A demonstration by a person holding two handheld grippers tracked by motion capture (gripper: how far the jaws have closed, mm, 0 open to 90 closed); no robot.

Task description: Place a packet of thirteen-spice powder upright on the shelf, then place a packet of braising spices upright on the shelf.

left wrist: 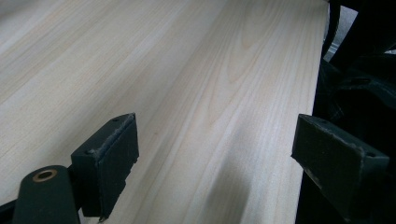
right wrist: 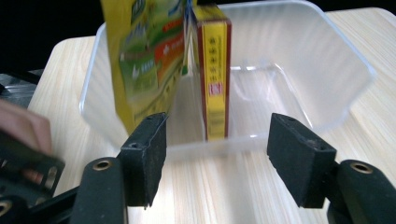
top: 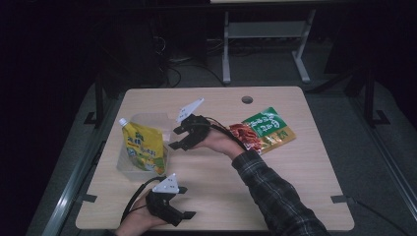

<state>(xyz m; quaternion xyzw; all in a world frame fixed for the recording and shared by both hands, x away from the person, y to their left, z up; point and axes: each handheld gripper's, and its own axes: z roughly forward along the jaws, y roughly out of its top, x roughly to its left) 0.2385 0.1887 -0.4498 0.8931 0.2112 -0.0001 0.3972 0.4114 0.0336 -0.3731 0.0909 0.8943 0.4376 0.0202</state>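
Just beyond right tongs [right wrist: 212,158], clear tub [right wrist: 341,60]

No legible text on packages

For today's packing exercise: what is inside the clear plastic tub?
The clear plastic tub holds a yellow spouted pouch and a red-and-yellow box, both standing. They cover the floor beneath them.

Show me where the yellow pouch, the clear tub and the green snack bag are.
yellow pouch [top: 142,147], high view, its printed front.
clear tub [right wrist: 348,60], right gripper view, its right rim.
green snack bag [top: 269,124], high view, its green upper half.
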